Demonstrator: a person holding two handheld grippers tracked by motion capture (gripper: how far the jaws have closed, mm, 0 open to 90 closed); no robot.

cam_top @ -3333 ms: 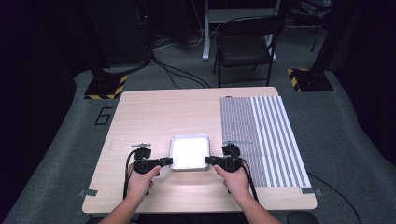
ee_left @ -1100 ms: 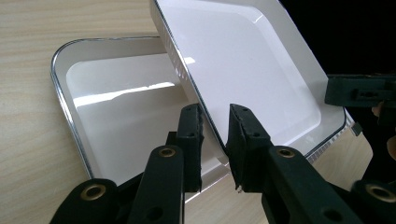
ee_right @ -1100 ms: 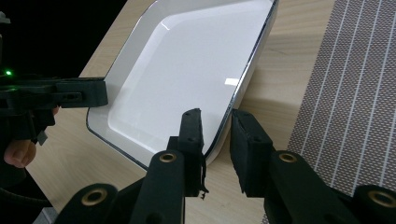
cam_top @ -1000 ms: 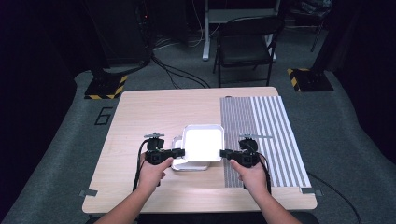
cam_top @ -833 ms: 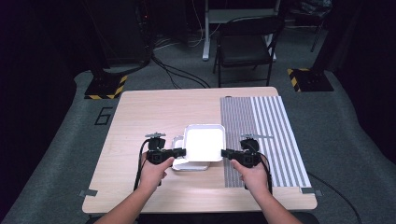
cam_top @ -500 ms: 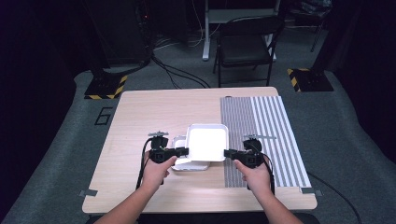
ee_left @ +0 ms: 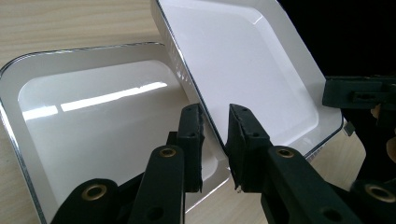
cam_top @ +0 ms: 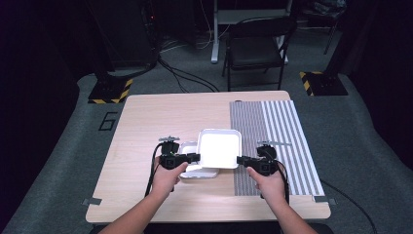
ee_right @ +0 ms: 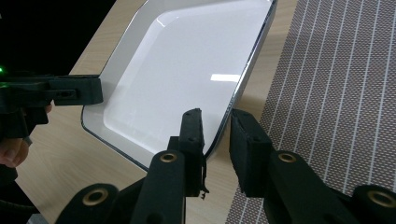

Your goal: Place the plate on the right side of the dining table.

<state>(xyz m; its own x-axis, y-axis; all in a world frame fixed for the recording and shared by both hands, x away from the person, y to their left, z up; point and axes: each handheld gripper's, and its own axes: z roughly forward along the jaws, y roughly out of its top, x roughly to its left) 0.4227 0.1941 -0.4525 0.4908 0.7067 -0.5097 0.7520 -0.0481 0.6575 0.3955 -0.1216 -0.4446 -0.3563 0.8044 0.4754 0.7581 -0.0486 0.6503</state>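
Wooden table (cam_top: 146, 122): left gripper (cam_top: 194, 157), right gripper (cam_top: 242, 160) both clamp upper white tray (cam_top: 219, 146) rims.

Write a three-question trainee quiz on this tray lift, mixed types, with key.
1. True or false: the upper white tray is held by both the left gripper and the right gripper.
2. What lies partly under it? A. a second white tray B. a bowl C. a towel
3. Which surface is to the person's right of the trays?

Key: 1 true. 2 A, the lower tray. 3 the striped mat.
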